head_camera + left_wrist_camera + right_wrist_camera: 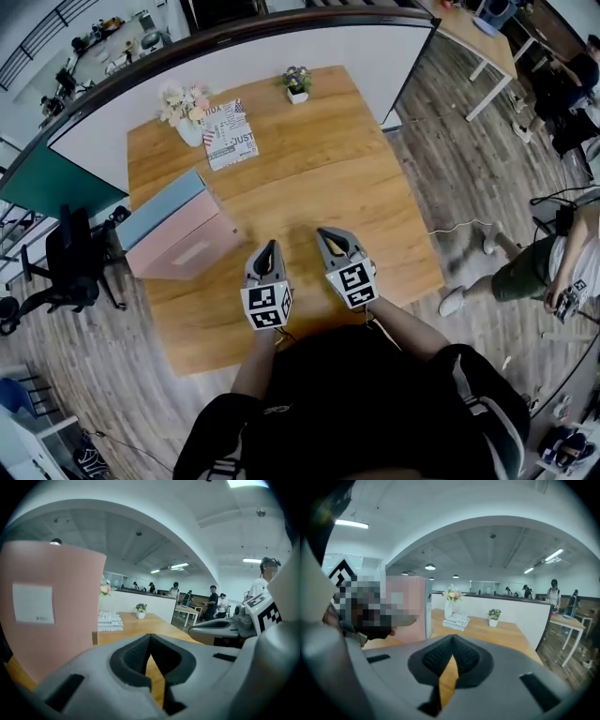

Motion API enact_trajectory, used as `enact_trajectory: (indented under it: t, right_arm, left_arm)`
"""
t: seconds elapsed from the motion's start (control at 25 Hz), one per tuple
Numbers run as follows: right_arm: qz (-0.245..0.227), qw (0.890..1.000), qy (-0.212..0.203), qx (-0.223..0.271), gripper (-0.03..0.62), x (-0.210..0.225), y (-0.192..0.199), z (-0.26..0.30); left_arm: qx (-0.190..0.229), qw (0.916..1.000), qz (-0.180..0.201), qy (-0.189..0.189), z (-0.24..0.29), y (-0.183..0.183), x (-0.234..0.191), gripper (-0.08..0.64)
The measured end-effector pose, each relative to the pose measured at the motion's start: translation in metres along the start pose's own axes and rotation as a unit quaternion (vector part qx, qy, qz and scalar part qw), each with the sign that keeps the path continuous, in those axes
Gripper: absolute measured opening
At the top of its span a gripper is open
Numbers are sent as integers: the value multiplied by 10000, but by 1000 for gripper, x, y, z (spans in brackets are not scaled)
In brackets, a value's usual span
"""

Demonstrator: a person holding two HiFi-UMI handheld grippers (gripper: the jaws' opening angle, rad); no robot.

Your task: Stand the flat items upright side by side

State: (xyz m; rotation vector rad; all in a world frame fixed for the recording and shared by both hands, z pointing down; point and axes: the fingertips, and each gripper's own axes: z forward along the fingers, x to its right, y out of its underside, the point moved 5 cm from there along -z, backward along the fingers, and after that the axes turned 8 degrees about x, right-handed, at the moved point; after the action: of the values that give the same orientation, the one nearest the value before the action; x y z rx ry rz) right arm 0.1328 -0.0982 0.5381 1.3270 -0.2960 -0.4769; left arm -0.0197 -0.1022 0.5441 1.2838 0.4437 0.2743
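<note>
While the person held both tongs over the near side of the wooden table (309,178), neither one had anything in it. The left tongs (270,247) were shut tight, with the two dark pads touching at the tip and only the table showing below them. The right tongs (328,235) were shut too, and empty. They sat side by side, close but not touching, and both pointed away from the person and a little down.

The pink folder box (183,248) stood up on the left side of the table, just beside the left tongs. It had a white label on its front. The blue folder box (159,208) stood right next to it, and the two were touching along their sides.

Farther back on the table lay a stack of papers (228,134). A white vase of flowers (187,117) stood beside the stack. A little potted plant (297,84) stood near the far edge.
</note>
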Motion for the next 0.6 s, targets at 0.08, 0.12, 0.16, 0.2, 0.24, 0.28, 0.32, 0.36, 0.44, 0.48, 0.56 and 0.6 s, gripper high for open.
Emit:
enact_trajectory:
  t: [0.08,0.12,0.16,0.2,0.24,0.28,0.32,0.36,0.44,0.48,0.56,0.6]
  right_arm:
    - [-153,9996,69,236,5,10,-28,-2]
    - [-206,9990,86,390,5,13,-43,-3]
    - [-234,9981,99,562,5,17,-60,-4]
    - [-237,9969,115,741,5,20,-76,-5]
    - [-223,9955,142,914,5,23,-93,-8]
    - [-212,9938,178,1076,5,26,-109,-11]
    - [-216,9920,216,1227,5,29,-125,-13]
    - [-238,9900,250,1365,5,31,-139,-17]
    - [-329,9863,326,1586,5,36,-163,-24]
    - [-367,9848,375,1655,5,38,-172,-29]
    - [-391,9828,450,1746,5,41,-183,-37]
    - [-401,9819,463,1792,5,42,-185,-39]
  left_arm:
    - [320,9994,114,-19,1,-33,5,0]
    - [477,9987,189,-27,2,-49,8,0]
    - [625,9976,279,-50,2,-65,10,0]
    - [761,9963,383,-83,1,-81,13,0]
    - [894,9947,491,-119,-1,-96,15,0]
    - [1035,9927,594,-151,-3,-111,18,0]
    - [1188,9903,692,-183,-7,-125,20,0]
    - [1345,9875,792,-222,-12,-140,22,0]
    - [1625,9812,983,-330,-22,-163,24,0]
    - [1727,9786,1053,-382,-28,-172,25,0]
    - [1811,9761,1120,-445,-35,-178,26,0]
    - [1793,9763,1125,-459,-37,-177,25,0]
